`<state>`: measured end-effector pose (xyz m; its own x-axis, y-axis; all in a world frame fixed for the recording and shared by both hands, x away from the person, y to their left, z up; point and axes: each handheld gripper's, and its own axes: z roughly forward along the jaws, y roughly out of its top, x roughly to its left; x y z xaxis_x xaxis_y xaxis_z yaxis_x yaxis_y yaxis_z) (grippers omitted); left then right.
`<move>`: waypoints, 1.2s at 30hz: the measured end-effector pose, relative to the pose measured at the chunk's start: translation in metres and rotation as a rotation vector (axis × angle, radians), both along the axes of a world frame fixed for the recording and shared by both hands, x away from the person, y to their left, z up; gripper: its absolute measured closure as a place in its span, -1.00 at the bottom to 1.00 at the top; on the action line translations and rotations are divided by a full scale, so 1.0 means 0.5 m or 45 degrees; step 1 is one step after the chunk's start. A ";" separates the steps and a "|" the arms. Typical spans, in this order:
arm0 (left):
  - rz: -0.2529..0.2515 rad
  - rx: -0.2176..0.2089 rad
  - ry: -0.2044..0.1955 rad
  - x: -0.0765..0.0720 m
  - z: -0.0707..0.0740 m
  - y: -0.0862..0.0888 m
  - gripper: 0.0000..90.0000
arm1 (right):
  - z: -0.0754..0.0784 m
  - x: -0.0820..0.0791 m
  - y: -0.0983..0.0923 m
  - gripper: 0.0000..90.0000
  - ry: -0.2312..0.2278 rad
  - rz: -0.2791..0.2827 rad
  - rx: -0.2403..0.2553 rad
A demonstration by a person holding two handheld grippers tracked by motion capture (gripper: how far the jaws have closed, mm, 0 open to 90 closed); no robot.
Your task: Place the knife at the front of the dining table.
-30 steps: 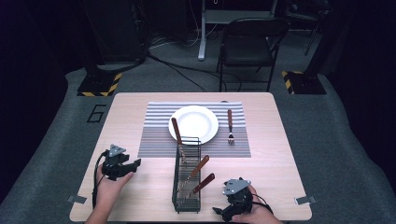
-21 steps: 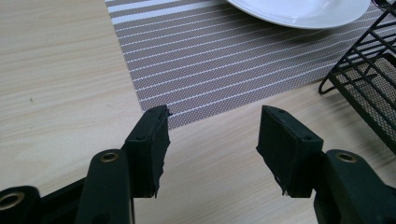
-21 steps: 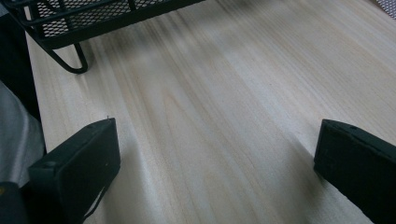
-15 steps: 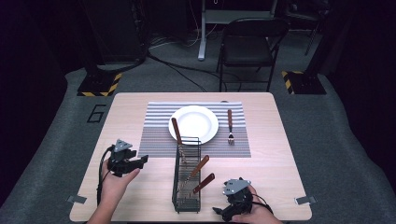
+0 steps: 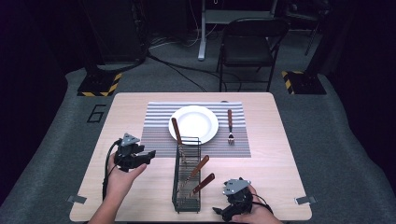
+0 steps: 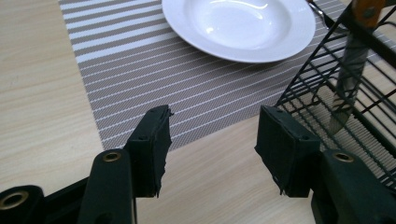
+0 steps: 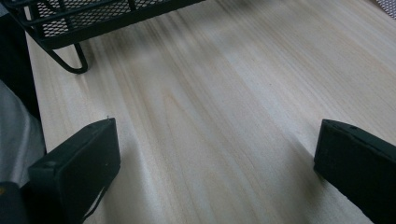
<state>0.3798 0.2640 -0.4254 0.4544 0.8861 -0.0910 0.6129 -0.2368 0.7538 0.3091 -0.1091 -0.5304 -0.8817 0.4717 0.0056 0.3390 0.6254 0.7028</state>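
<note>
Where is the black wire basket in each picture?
High view: the black wire basket stands near the table's front edge, between the two grippers, holding three utensils.
Left gripper view: its side fills the right edge.
Right gripper view: its base and foot sit top left.
Shared landmark: the wooden table.

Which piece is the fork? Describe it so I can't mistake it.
Find the striped placemat in the table's middle, then the white plate on it. The fork lies flat right of the plate, tines toward you, while the other wooden-handled utensils stand in the wire rack.

Folding chair (image 5: 250,44) & cables (image 5: 173,65) on floor behind table (image 5: 275,163).
</note>
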 end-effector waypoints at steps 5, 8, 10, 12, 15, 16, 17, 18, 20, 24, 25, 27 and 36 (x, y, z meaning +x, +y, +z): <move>-0.030 -0.006 -0.002 0.000 0.018 -0.015 0.05 | 0.000 0.000 0.000 -1.00 -0.002 0.001 0.001; -0.053 -0.011 -0.004 0.000 0.029 -0.023 0.08 | 0.000 0.000 0.000 -1.00 -0.002 0.002 0.000; -0.072 -0.018 -0.012 0.001 0.040 -0.031 0.09 | 0.000 0.000 0.000 -1.00 0.000 0.000 0.000; -0.081 -0.024 -0.014 0.002 0.045 -0.035 0.09 | 0.000 0.000 0.000 -1.00 0.001 0.000 -0.001; -0.099 -0.020 -0.015 0.004 0.051 -0.043 0.09 | 0.000 0.000 0.000 -1.00 -0.002 0.002 0.001; -0.105 -0.020 -0.023 0.006 0.053 -0.049 0.09 | 0.000 0.000 0.000 -1.00 -0.002 0.002 0.001; -0.109 -0.021 -0.022 0.007 0.054 -0.052 0.09 | 0.000 0.000 0.000 -1.00 0.001 0.000 -0.001; -0.118 -0.022 -0.029 0.008 0.057 -0.058 0.09 | 0.000 0.000 0.000 -1.00 0.001 0.000 -0.001; -0.134 -0.024 -0.036 0.010 0.062 -0.067 0.09 | 0.000 0.000 0.000 -1.00 -0.001 0.002 0.000; -0.157 -0.039 -0.040 0.015 0.067 -0.089 0.11 | 0.000 0.000 0.000 -1.00 -0.001 0.002 0.000; -0.157 -0.039 -0.040 0.015 0.067 -0.089 0.12 | 0.000 0.000 0.000 -1.00 -0.003 0.002 0.001; -0.167 -0.036 -0.043 0.018 0.067 -0.099 0.14 | 0.000 0.000 0.000 -1.00 -0.001 0.002 0.000; -0.192 -0.056 -0.031 0.031 0.065 -0.124 0.17 | 0.000 0.000 0.000 -1.00 -0.002 0.003 0.000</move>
